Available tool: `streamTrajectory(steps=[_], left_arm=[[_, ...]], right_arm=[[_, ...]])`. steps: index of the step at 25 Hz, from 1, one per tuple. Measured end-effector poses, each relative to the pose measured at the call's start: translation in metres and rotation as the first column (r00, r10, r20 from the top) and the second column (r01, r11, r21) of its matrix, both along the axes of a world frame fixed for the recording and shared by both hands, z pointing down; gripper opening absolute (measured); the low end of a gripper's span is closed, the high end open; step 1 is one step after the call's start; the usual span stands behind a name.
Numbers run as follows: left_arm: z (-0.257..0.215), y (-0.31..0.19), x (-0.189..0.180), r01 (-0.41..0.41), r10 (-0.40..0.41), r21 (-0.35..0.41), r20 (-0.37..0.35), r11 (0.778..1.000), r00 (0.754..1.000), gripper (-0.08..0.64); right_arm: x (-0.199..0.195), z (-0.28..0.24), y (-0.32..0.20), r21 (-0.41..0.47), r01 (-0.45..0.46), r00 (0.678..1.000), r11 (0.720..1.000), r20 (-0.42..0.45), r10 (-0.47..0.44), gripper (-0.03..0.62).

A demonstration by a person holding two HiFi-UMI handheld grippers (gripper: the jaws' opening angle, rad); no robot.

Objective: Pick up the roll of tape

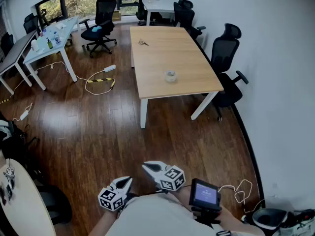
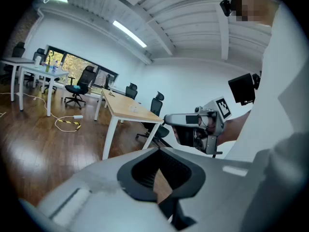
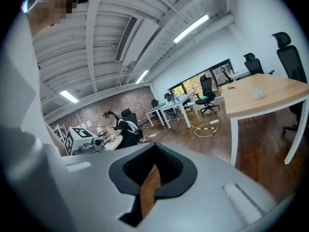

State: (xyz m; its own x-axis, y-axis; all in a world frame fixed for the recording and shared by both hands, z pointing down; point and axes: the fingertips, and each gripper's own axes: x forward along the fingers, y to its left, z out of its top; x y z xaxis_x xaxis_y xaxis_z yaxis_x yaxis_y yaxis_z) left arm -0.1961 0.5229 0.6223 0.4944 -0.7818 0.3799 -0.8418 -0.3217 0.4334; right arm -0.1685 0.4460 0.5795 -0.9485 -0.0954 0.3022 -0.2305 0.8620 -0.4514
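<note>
The roll of tape (image 1: 170,75) is small and pale and lies on the wooden table (image 1: 187,48) near its front edge, far ahead of both grippers. In the right gripper view the tape (image 3: 257,93) shows as a small pale ring on the tabletop. My left gripper (image 1: 126,181) and right gripper (image 1: 146,166) hang low over the wooden floor, close to my body, both shut and empty. In their own views the left gripper (image 2: 159,178) and right gripper (image 3: 149,182) show only a thin slit of floor between the jaws.
Black office chairs (image 1: 224,53) stand along the table's right side and far end. White desks (image 1: 47,45) are at the left, with a cable and a yellow-black strip (image 1: 101,80) on the floor. A small object (image 1: 142,43) lies at the table's far end.
</note>
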Motion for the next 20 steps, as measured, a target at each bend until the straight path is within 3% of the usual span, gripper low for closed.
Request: streamTrajectory(steps=[8,13,20], left_arm=[[-0.001,-0.105,0.105,-0.152,0.152,-0.024,-0.014,0.988,0.988,0.006],[-0.001,-0.157,0.174,-0.289,0.290,-0.037,0.012,0.957,0.957,0.006],[-0.014,-0.203,0.234,-0.415,0.415,-0.017,0.053,0.910,0.908,0.006]], right_arm=[[0.117,-0.006,-0.107,-0.009,-0.166,0.985,0.986,0.035,0.166,0.006],[0.190,-0.005,-0.148,-0.025,-0.277,0.959,0.960,0.056,0.278,0.006],[0.258,-0.005,-0.175,-0.032,-0.396,0.915,0.918,0.071,0.398,0.006]])
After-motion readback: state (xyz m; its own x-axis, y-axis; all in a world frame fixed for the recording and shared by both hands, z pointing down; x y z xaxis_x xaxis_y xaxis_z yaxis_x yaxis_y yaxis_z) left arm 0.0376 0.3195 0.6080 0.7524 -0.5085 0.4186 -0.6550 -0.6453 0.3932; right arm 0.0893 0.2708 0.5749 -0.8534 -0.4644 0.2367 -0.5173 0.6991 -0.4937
